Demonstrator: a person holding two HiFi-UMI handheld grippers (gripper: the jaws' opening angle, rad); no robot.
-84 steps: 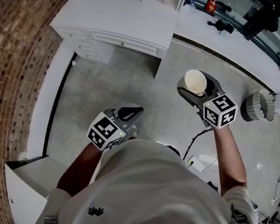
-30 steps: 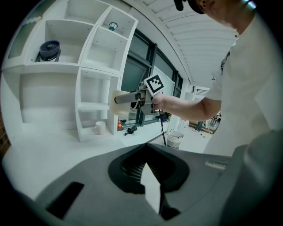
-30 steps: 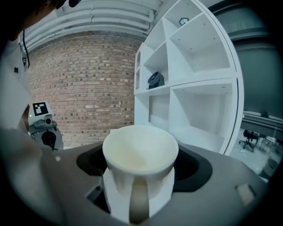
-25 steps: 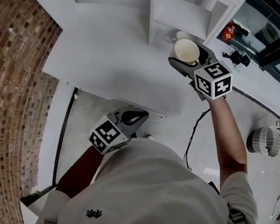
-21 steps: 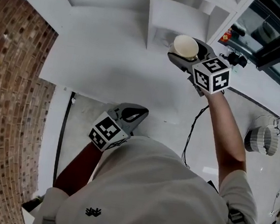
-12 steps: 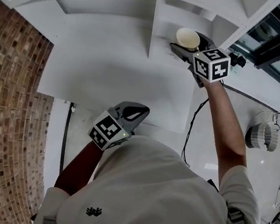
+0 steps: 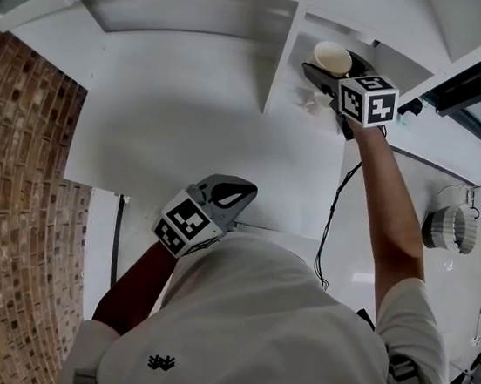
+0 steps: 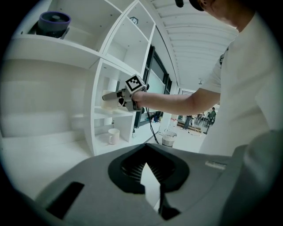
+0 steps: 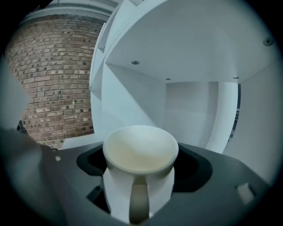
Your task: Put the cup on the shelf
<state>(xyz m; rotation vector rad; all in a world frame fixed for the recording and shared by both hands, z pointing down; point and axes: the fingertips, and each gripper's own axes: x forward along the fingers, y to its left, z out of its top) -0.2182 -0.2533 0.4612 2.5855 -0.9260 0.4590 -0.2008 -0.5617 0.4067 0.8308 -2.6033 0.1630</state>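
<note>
A cream cup (image 7: 332,57) with a handle (image 9: 139,201) stands upright between the jaws of my right gripper (image 7: 329,68), which is shut on it. The gripper holds it at arm's length inside an open compartment of the white shelf unit (image 7: 281,56), whose back wall (image 9: 190,108) shows behind the cup. In the left gripper view the held cup (image 8: 109,99) hangs just above a shelf board (image 8: 102,113). My left gripper (image 7: 233,195) stays low by the person's torso, shut with nothing in it.
A second white mug (image 8: 113,136) stands on the lower board of the same column. A purple pot (image 8: 54,21) sits on the top left shelf. A brick wall (image 7: 19,202) runs along the left. A ribbed basket (image 7: 449,228) stands on the floor at the right.
The person has stepped up to the shelf unit. My right gripper has carried the cup up and forward from over the floor into the compartment. The left gripper has barely moved.
</note>
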